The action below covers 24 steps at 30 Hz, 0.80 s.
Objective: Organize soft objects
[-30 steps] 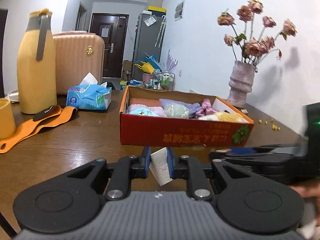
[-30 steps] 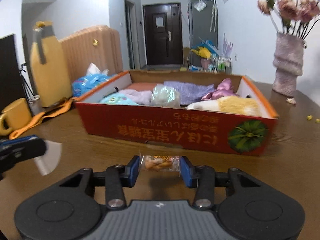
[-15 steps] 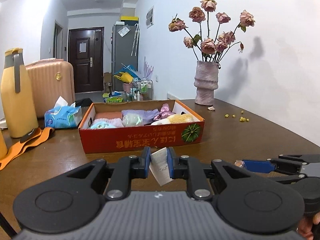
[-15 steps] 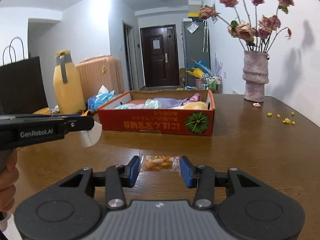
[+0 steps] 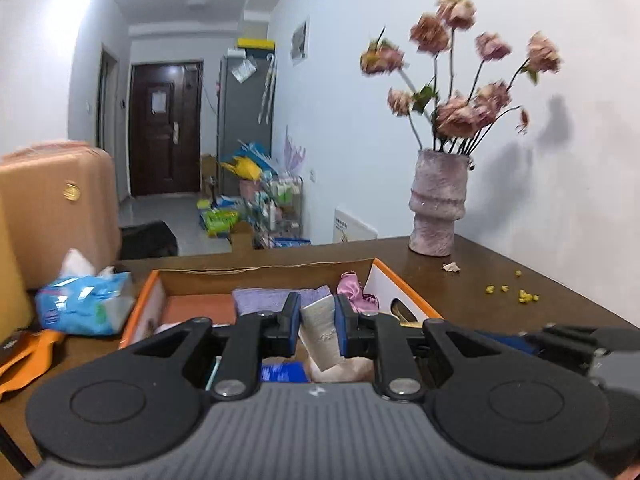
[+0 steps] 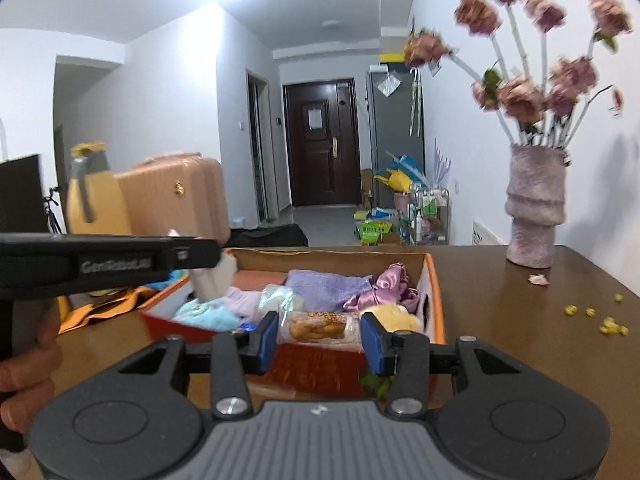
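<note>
A red and orange cardboard box on the wooden table holds several soft things: a purple cloth, a pink satin piece, a yellow plush, a light blue item. My left gripper is shut on a small white packet and hangs over the box. It shows from the side in the right wrist view. My right gripper is shut on a clear-wrapped bread snack above the box's near wall.
A grey-pink vase of dried roses stands at the back right, with yellow crumbs on the table. A blue tissue pack, orange strap, yellow flask and pink suitcase lie left.
Both grippers have risen and moved forward from the table in front of the box to over it, each keeping its packet. The box now looks much closer.
</note>
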Each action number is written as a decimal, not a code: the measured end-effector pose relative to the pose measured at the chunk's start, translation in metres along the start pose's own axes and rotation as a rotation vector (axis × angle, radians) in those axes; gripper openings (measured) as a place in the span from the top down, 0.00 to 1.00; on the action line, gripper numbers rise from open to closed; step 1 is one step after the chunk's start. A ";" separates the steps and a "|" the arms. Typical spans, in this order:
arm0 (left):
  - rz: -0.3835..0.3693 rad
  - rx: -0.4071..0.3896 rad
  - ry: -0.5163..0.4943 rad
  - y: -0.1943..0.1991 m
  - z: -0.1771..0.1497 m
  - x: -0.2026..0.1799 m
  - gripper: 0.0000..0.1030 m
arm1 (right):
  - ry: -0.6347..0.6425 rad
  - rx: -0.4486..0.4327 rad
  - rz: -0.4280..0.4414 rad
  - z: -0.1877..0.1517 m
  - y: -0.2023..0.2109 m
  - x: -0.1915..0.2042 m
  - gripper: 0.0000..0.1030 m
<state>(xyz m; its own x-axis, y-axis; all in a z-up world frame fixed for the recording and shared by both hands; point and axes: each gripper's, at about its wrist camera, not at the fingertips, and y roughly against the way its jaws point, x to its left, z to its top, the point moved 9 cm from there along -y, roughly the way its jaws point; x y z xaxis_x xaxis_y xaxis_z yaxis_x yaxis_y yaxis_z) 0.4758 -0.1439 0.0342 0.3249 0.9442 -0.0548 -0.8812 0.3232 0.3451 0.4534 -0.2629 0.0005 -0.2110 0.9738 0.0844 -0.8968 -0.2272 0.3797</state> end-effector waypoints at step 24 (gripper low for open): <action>0.071 -0.004 0.028 -0.021 0.024 0.050 0.29 | -0.023 -0.030 -0.076 0.039 -0.006 -0.016 0.30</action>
<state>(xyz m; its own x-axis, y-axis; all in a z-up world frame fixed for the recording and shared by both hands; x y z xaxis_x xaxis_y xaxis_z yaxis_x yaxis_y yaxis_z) 0.5183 -0.1051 0.0464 0.2521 0.9660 -0.0564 -0.9030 0.2558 0.3451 0.4776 -0.2774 0.0332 -0.1337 0.9880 0.0776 -0.9212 -0.1528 0.3580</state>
